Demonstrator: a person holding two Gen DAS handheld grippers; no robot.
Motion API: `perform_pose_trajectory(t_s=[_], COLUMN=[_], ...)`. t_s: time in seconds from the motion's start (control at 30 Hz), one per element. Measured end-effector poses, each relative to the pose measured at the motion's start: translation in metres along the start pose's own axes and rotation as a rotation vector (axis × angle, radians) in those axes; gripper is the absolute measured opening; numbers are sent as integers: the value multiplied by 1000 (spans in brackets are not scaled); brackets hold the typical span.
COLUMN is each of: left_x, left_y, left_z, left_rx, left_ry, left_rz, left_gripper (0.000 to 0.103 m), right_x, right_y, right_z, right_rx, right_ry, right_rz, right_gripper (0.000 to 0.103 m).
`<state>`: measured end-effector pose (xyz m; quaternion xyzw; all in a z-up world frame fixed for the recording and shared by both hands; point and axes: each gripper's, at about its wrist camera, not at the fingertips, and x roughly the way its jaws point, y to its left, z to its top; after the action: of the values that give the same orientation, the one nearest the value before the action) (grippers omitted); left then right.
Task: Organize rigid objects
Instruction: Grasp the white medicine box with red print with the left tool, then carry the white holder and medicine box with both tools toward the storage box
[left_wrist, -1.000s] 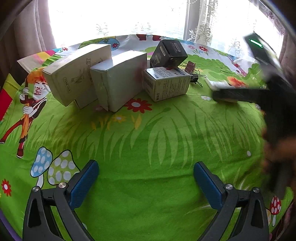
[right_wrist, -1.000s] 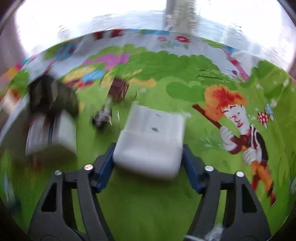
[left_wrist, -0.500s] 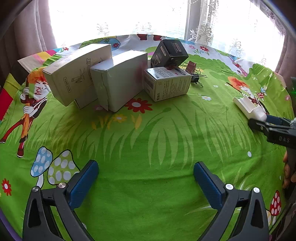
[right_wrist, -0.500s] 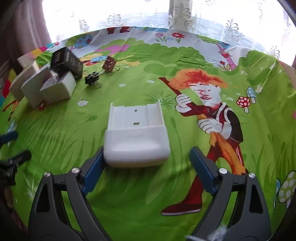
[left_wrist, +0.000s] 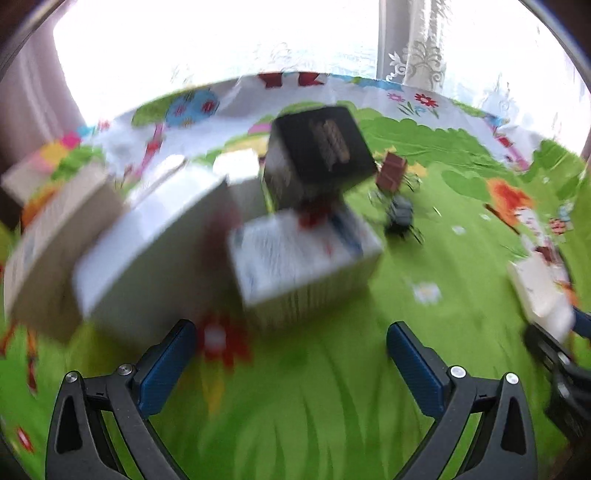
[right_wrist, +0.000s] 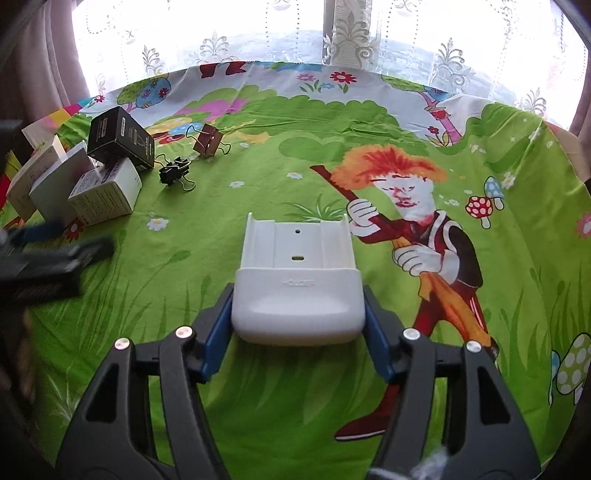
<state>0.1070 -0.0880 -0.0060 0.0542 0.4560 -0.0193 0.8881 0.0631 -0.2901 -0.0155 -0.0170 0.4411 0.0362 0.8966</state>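
My right gripper (right_wrist: 297, 323) has its jaws closing, and both blue pads press on the sides of a white plastic holder (right_wrist: 297, 310) that lies on the green cartoon cloth (right_wrist: 258, 177). My left gripper (left_wrist: 290, 332) is open with nothing between its fingers, just short of a small white printed box (left_wrist: 303, 262). A black box (left_wrist: 317, 155) leans on top behind it. To the left stand a larger white box (left_wrist: 155, 251) and a beige box (left_wrist: 55, 251). The left wrist view is blurred by motion.
A brown binder clip (right_wrist: 208, 142) and a black binder clip (right_wrist: 175, 173) lie right of the boxes. The left gripper shows as a blurred dark shape (right_wrist: 55, 254) at the left edge of the right wrist view. Lace curtains (right_wrist: 347, 33) hang behind the table.
The left gripper has moved forward, close up to the boxes. The right gripper's jaws stood apart from the holder half a second ago and now press on it again.
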Motion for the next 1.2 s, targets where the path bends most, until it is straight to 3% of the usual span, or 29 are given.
perform_pose_trajectory(t_s=[0.1, 0.13, 0.17, 0.2, 0.27, 0.33, 0.47, 0.6, 0.73, 0.77, 0.8, 0.83, 0.97, 1.1, 1.2], left_x=[6, 4, -3, -9, -25, -35, -24, -11, -1, 2, -2, -4, -26, -47, -49], left_y=[-4, -2, -3, -4, -8, -8, 4, -2, -25, -29, -30, -32, -14, 12, 22], left_z=[11, 10, 5, 0, -9, -17, -15, 1, 11, 11, 6, 4, -28, -62, -68], left_rx=[71, 79, 71, 68, 87, 99, 48, -14, 9, 24, 30, 43, 8, -27, -22], left_ry=[-30, -24, -13, -5, -27, -60, -47, -26, -35, -37, -49, -60, -55, -78, -72], left_rz=[-56, -123, -258, -368, -452, -419, -331, -319, -260, -229, -195, -169, -227, -167, -131], left_gripper=[102, 99, 92, 92, 92, 93, 93, 93, 92, 74, 42, 41, 41, 41, 41], right_x=[0, 0, 0, 0, 0, 0, 0, 0, 0, 0, 0, 0, 0, 0, -3], right_y=[-1, -1, -1, -1, -1, -1, -2, -1, -2, -2, -2, -2, -2, -1, 2], right_z=[0, 0, 0, -1, -1, -1, -1, 0, 0, 0, 0, 0, 0, 0, -3], right_rx=[2, 2, 4, 5, 7, 7, 5, 4, 5, 5, 6, 6, 10, 8, -1], right_ry=[0, 0, 0, 0, 0, -1, 0, 0, 0, 0, 0, -1, -1, -2, 0], right_rz=[3, 4, 6, 7, 10, 9, 8, 6, 7, 7, 8, 9, 15, 14, 14], right_gripper=[67, 67, 67, 67, 67, 67, 67, 67, 67, 67, 67, 67, 67, 67, 67])
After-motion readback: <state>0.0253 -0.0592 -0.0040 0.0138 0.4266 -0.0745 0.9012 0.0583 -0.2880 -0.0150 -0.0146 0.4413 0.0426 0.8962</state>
